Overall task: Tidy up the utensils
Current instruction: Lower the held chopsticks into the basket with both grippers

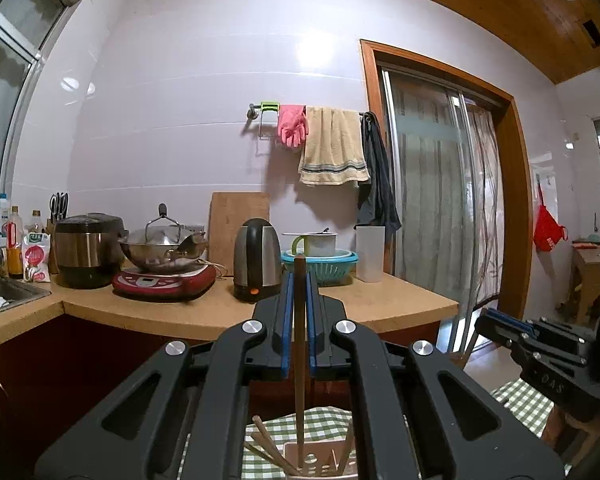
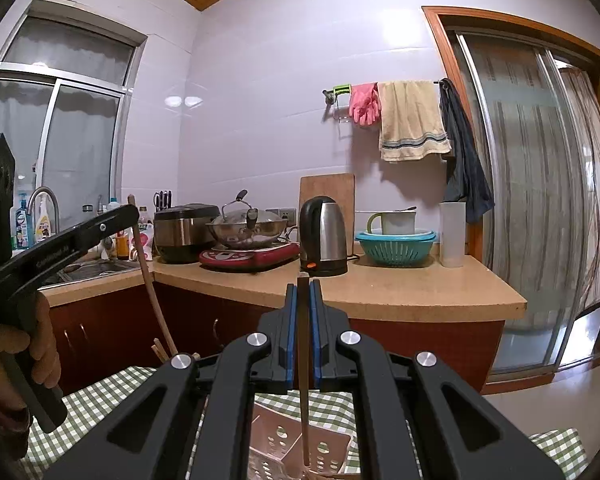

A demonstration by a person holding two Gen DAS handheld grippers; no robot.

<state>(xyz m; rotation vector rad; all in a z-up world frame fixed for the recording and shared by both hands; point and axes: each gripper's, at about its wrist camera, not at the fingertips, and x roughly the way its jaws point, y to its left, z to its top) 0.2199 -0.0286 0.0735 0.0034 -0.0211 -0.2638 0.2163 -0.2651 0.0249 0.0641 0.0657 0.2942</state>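
Above a perforated utensil holder (image 2: 296, 446) on a green-checked cloth (image 2: 96, 396), the left gripper (image 1: 299, 280) has its jaws clamped on one upright wooden chopstick (image 1: 299, 360), whose lower end hangs inside the holder among other sticks. To the right of the holder, the right gripper (image 2: 303, 292) has its jaws clamped on a second chopstick (image 2: 303, 380), tip just inside the holder's rim. The step looks like dropping sticks in; next, each needs lowering and release.
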